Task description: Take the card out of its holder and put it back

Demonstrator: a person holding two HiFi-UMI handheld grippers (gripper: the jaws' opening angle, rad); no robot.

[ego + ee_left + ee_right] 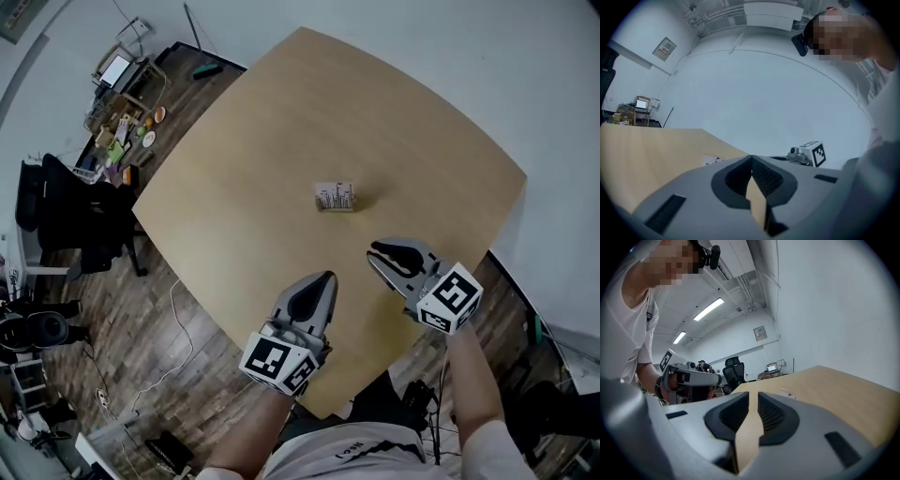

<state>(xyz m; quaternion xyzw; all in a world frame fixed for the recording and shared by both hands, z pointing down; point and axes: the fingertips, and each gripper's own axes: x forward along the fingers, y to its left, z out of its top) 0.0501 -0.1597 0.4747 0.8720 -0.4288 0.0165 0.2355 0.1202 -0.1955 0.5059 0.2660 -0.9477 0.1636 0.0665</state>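
**Card holder ahead, between the two grippers**

The card holder (337, 205) stands mid-table (281, 122) with the card (335, 193) upright in it, its long axis running side to side. It lies forward of both grippers, well apart from them. The right gripper (375, 252) seems the nearer: jaws slightly parted, nothing between them. The left gripper (327, 277) is clenched at the tips (also empty).

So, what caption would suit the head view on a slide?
Left claw shut, right claw slightly open, card holder waiting on table.
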